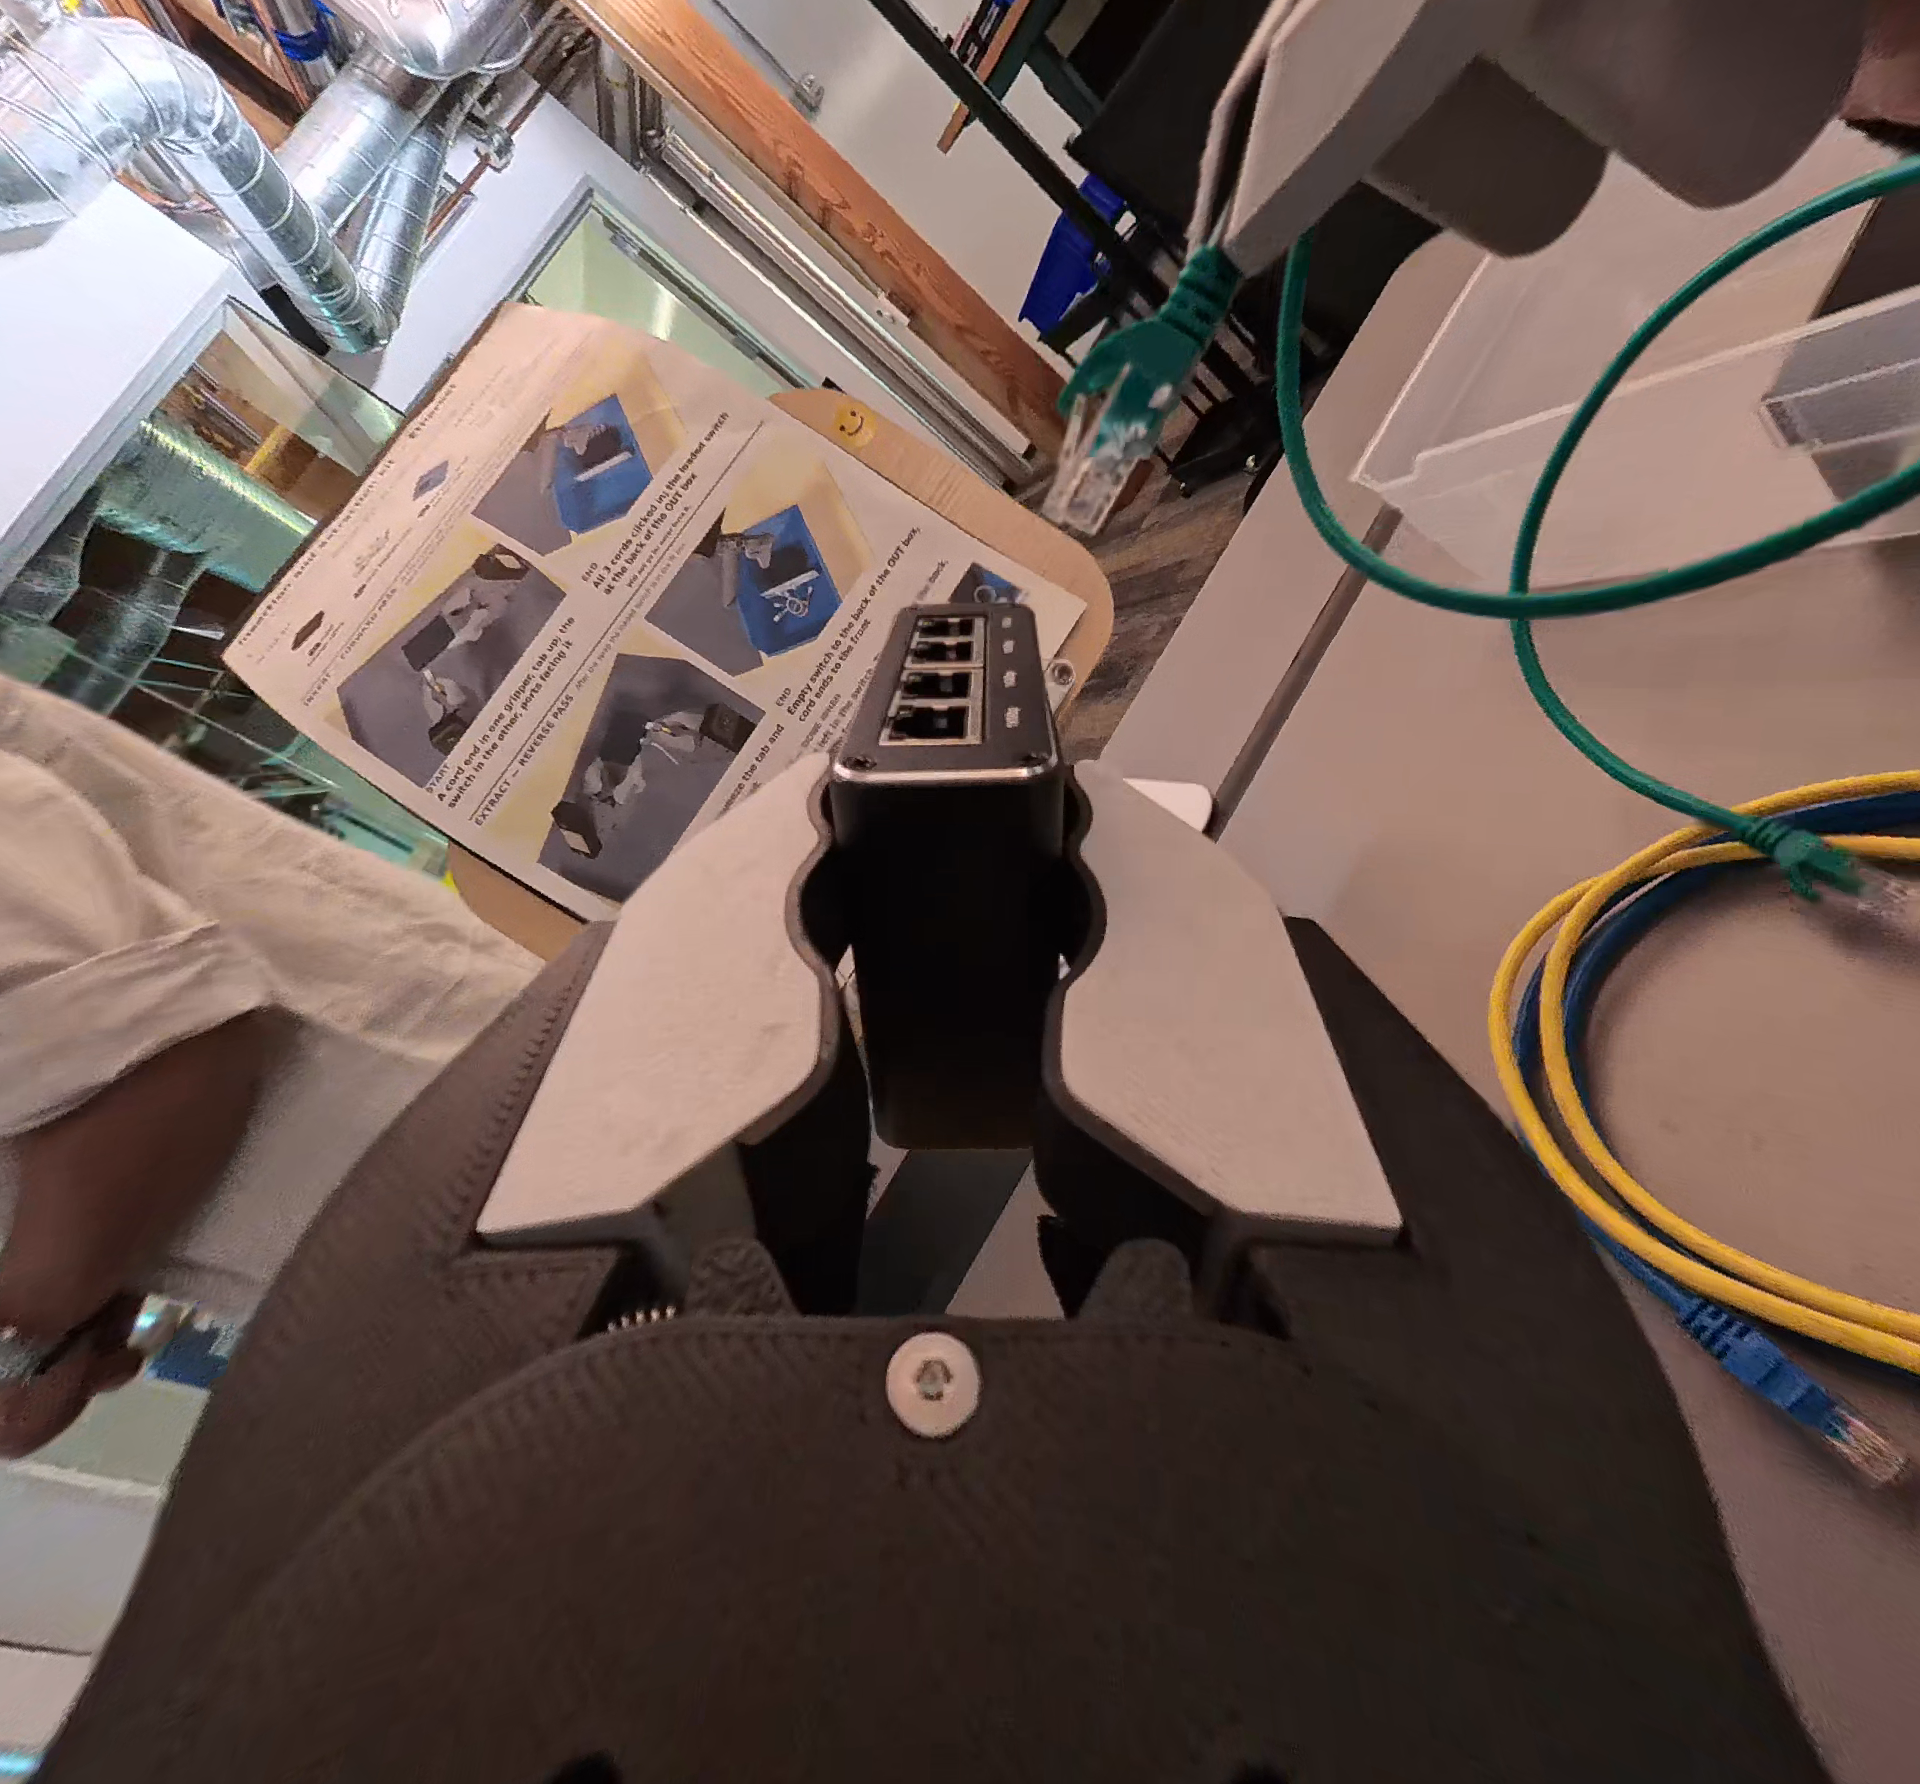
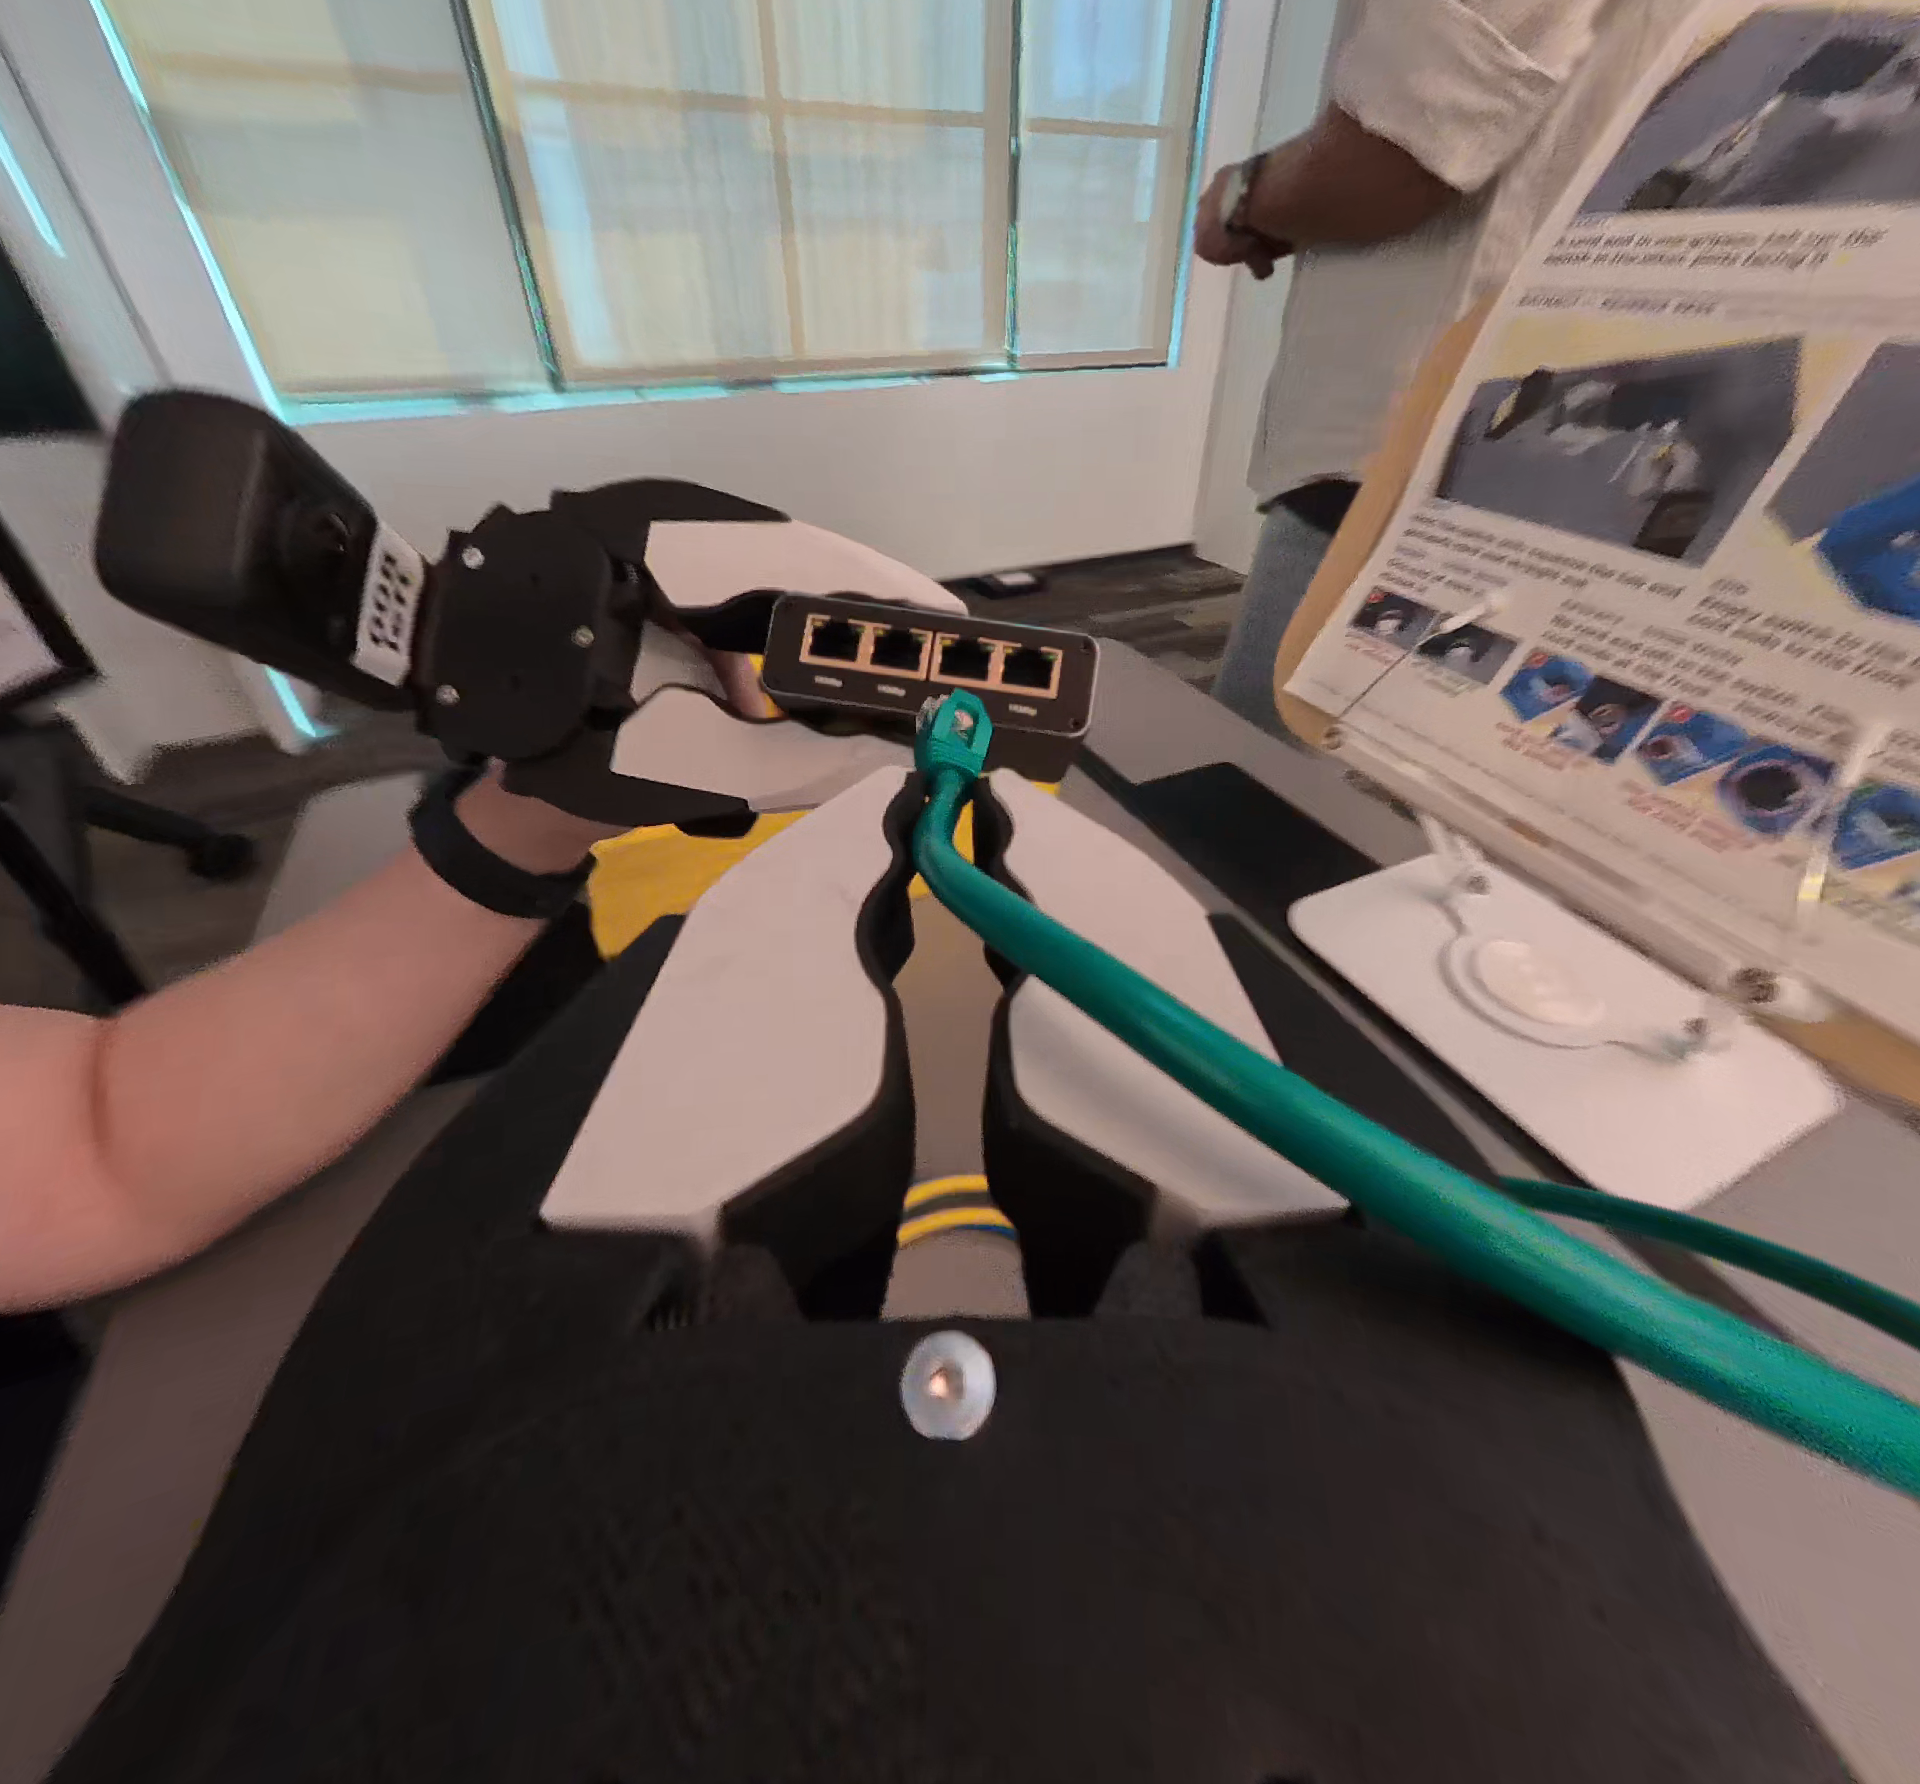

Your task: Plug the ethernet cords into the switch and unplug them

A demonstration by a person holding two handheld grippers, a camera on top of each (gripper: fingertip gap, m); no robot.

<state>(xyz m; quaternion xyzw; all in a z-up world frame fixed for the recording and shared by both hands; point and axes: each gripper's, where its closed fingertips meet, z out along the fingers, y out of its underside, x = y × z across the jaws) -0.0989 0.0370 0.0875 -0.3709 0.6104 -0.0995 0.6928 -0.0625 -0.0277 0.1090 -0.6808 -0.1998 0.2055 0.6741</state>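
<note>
My left gripper (image 1: 948, 804) is shut on a black ethernet switch (image 1: 951, 924) and holds it in the air, its row of empty ports (image 1: 935, 680) facing away. In the right wrist view the switch (image 2: 928, 662) faces me with all ports empty, held by the left gripper (image 2: 790, 685). My right gripper (image 2: 943, 804) is shut on a green ethernet cord (image 2: 1247, 1090) just behind its plug (image 2: 951, 732). The plug tip sits just in front of the switch, below the ports, not inserted. In the left wrist view the right gripper (image 1: 1221, 254) holds the green plug (image 1: 1122, 404) above right of the switch.
Yellow (image 1: 1621, 1204) and blue (image 1: 1725, 1339) ethernet cords lie coiled on the grey table (image 1: 1766, 1059) at right. A clear acrylic box (image 1: 1662, 446) stands behind them. An instruction sheet on a stand (image 2: 1662, 529) is at right. A person in a white shirt (image 2: 1455, 124) stands beyond. The left gripper's tips are roughly 8 cm from the right gripper's.
</note>
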